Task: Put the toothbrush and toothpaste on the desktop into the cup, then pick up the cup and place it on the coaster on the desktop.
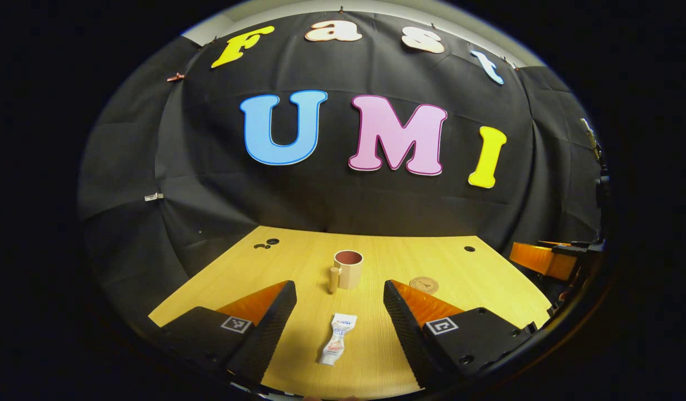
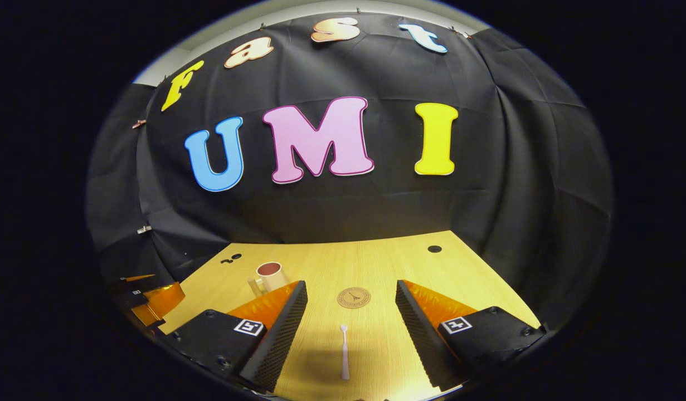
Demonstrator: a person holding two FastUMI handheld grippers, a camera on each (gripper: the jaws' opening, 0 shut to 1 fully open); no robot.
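Note:
In the left gripper view a white toothpaste tube [image 1: 337, 346] lies flat on the wooden desktop [image 1: 298, 262], between and just ahead of my left gripper [image 1: 339, 298], which is open and empty. Beyond it stands a beige cup [image 1: 348, 269] with a handle, and a round brown coaster [image 1: 423, 285] lies to its right. In the right gripper view a pale toothbrush [image 2: 345, 352] lies lengthwise between the fingers of my right gripper [image 2: 351, 301], which is open and empty. The coaster [image 2: 354, 297] sits straight ahead; the cup [image 2: 270, 276] stands at the left.
The desktop [image 2: 387, 262] has small dark holes near its back corners [image 1: 469, 249] [image 2: 434, 249]. Black cloth walls close the booth behind and at both sides. The other gripper shows at the right edge [image 1: 549, 259] of the left gripper view and at the left edge [image 2: 150, 298] of the right gripper view.

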